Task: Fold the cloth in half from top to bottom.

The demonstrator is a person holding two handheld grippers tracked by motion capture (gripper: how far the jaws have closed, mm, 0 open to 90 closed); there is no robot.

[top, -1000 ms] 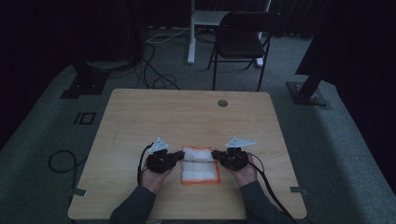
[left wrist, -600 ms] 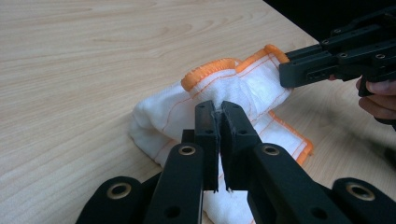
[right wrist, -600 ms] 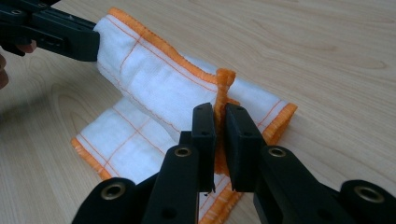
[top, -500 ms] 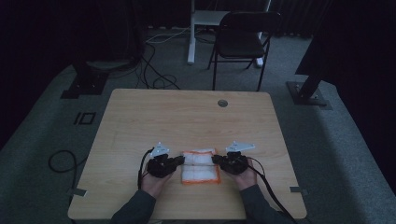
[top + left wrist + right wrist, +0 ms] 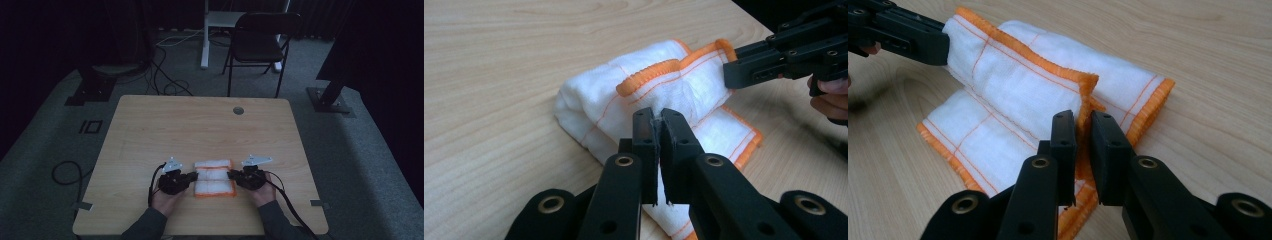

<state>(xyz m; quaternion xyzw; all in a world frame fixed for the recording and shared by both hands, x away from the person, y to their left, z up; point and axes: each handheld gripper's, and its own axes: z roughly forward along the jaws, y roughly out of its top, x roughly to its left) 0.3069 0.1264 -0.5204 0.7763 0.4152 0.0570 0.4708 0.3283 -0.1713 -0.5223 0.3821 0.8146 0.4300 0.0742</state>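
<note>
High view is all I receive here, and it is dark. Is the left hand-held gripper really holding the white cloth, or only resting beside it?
Observer: It holds it. The left hand-held gripper has its jaws shut on a thin pinch of the cloth.
Operator: And the right one?
Observer: The right hand-held gripper has the orange hem between its jaws, which have just been opening. Whether the pads press it, I cannot tell.
Operator: Is the cloth lying flat?
Observer: No, it is folded over itself in layers on the table.
</note>
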